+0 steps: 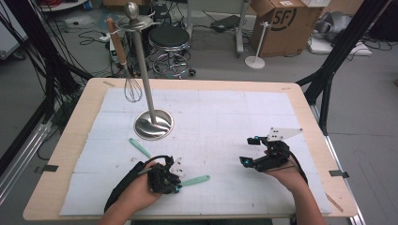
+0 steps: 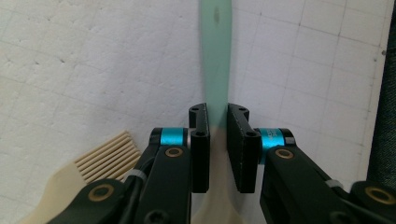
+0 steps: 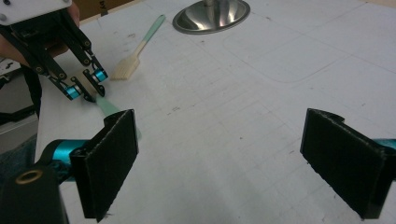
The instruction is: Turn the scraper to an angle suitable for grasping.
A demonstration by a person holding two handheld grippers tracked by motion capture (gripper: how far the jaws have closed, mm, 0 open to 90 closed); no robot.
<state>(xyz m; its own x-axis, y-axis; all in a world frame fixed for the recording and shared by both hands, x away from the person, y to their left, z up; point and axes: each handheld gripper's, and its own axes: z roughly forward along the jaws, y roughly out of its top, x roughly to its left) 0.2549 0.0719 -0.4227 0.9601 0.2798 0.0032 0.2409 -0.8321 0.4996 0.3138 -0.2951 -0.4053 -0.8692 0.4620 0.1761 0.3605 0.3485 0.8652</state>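
Utensil: mint-green handle (image 2: 215, 51), flat, slim, smooth plastic with cream head, lying on the white mat (image 1: 225, 122) near the front edge.
Left gripper (image 2: 218, 122): jaws nearly together, pinching the handle near the head.
Right gripper (image 3: 233, 163): spread wide, holding nothing.
Handling: probably light, stiff, slightly slippery; best gripped mid-handle.
Nearby: second cream brush (image 3: 127, 65), steel stand (image 1: 153, 123) with whisk (image 1: 132, 86).

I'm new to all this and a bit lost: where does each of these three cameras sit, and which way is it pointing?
High view: above the person's side, looking forward and down on the table; both forearms and hands show.
Left gripper view: rides the left gripper, looking along its jaws, closed around the green-handled utensil.
Right gripper view: rides the right gripper, jaws wide apart, facing the left gripper across the mat.
Shared: the high view and the right gripper view both show the steel stand base.
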